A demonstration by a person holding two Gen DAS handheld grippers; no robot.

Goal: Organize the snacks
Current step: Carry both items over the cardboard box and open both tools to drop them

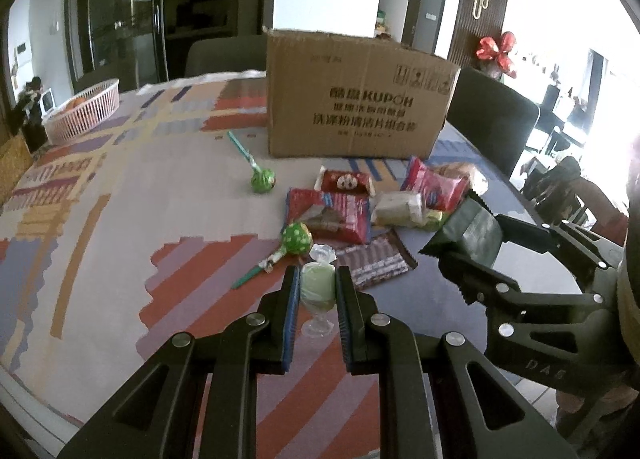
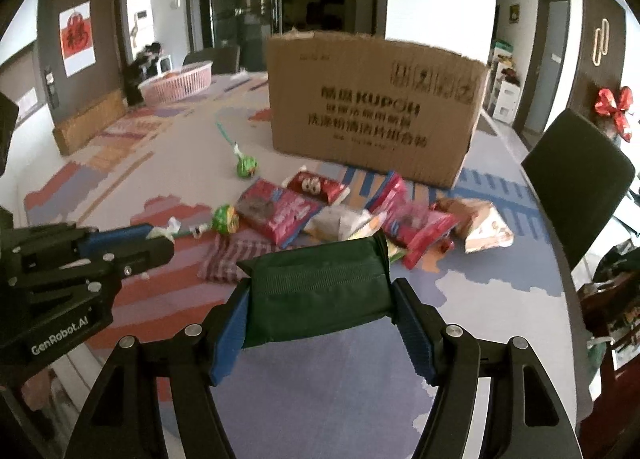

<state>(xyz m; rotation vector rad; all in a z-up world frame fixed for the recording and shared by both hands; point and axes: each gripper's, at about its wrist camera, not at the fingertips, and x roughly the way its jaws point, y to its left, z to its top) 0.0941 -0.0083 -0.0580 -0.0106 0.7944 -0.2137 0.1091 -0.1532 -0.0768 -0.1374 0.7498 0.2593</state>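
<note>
My left gripper (image 1: 318,279) is shut on a pale green wrapped candy (image 1: 317,286) and holds it just above the table. My right gripper (image 2: 320,287) is shut on a dark green snack packet (image 2: 316,291), lifted over the near table; it also shows in the left wrist view (image 1: 468,235). A pile of snack packets (image 1: 384,203) lies on the patterned tablecloth, with two green lollipops (image 1: 296,237) (image 1: 263,180) to its left. A cardboard box (image 1: 356,99) stands behind the pile, also in the right wrist view (image 2: 372,107).
A pink basket (image 1: 86,109) sits at the table's far left. Dark chairs (image 2: 576,183) stand at the right side and behind the table. The table's near edge (image 1: 36,399) runs close under the left gripper.
</note>
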